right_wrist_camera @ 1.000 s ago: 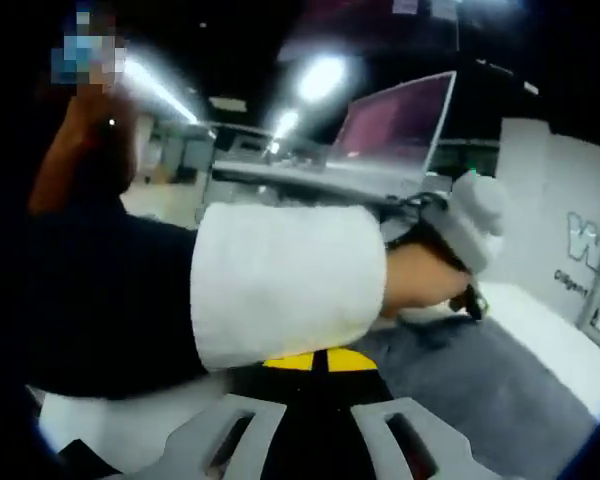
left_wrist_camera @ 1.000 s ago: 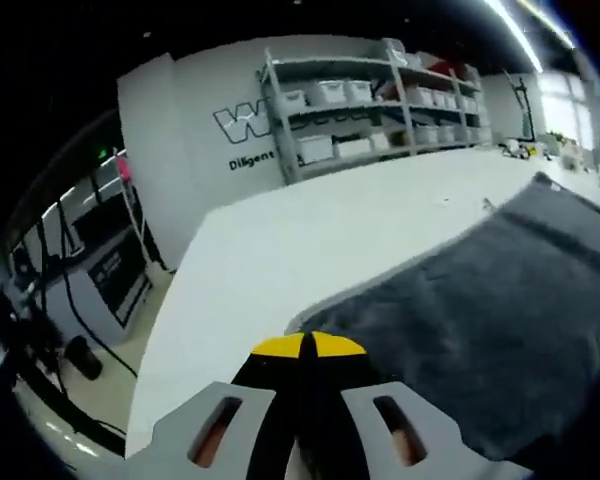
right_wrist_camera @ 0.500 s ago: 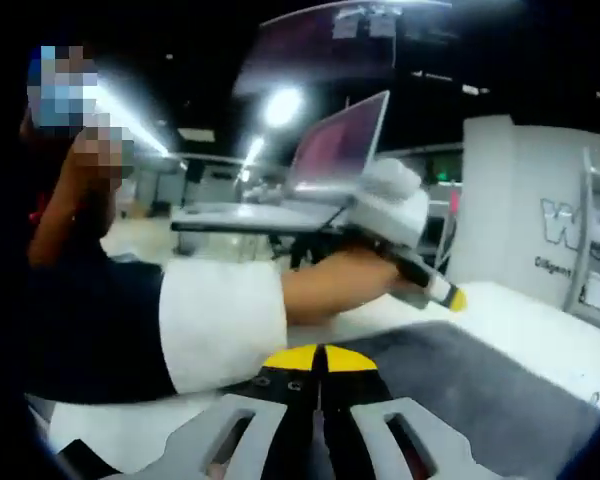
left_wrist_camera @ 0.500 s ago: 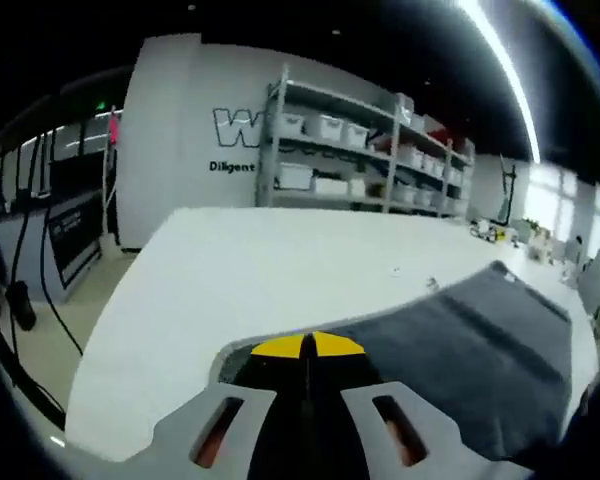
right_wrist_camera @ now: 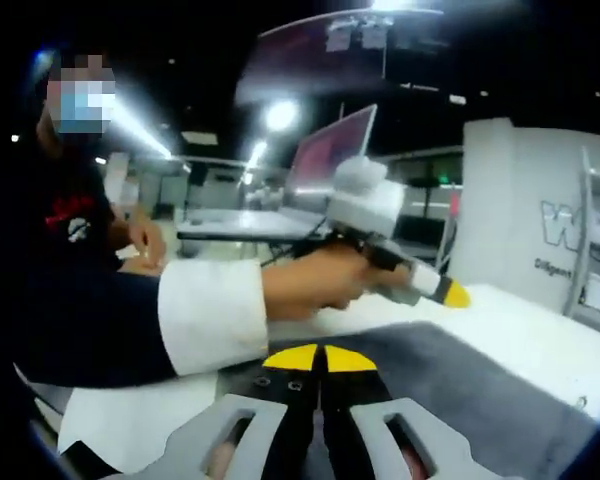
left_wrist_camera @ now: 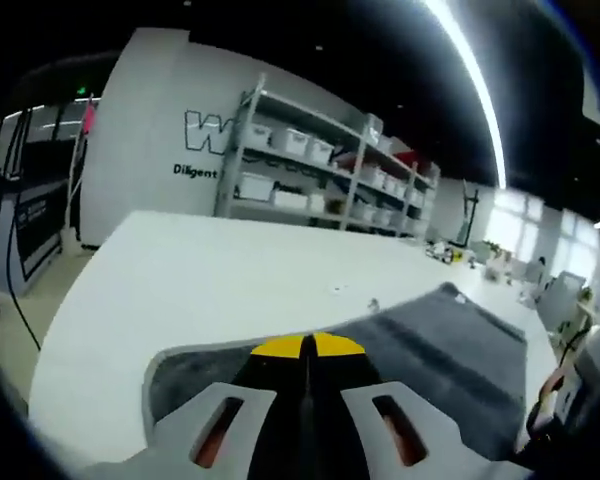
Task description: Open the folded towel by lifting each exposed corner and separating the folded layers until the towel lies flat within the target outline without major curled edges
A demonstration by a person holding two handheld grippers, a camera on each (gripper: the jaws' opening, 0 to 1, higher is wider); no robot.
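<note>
A dark grey towel (left_wrist_camera: 430, 345) lies spread on the white table (left_wrist_camera: 210, 290), running away to the right in the left gripper view. My left gripper (left_wrist_camera: 308, 346) has its yellow-tipped jaws pressed together over the towel's near edge, with nothing visible between them. In the right gripper view a hand holds that left gripper (right_wrist_camera: 448, 293) in the air above the towel (right_wrist_camera: 470, 400), its tip pointing right and shut. My right gripper (right_wrist_camera: 320, 357) is also shut, low over the towel's near part; no cloth shows in its jaws.
Metal shelves with white bins (left_wrist_camera: 320, 175) stand behind the table against a lettered wall. A person's dark sleeve with a white cuff (right_wrist_camera: 205, 320) crosses the right gripper view. An open laptop (right_wrist_camera: 330, 150) sits on a stand behind it.
The left gripper has lifted off the towel and swung up and rightward. The left view has tilted up, and more of the towel shows. The right gripper has hardly moved.
</note>
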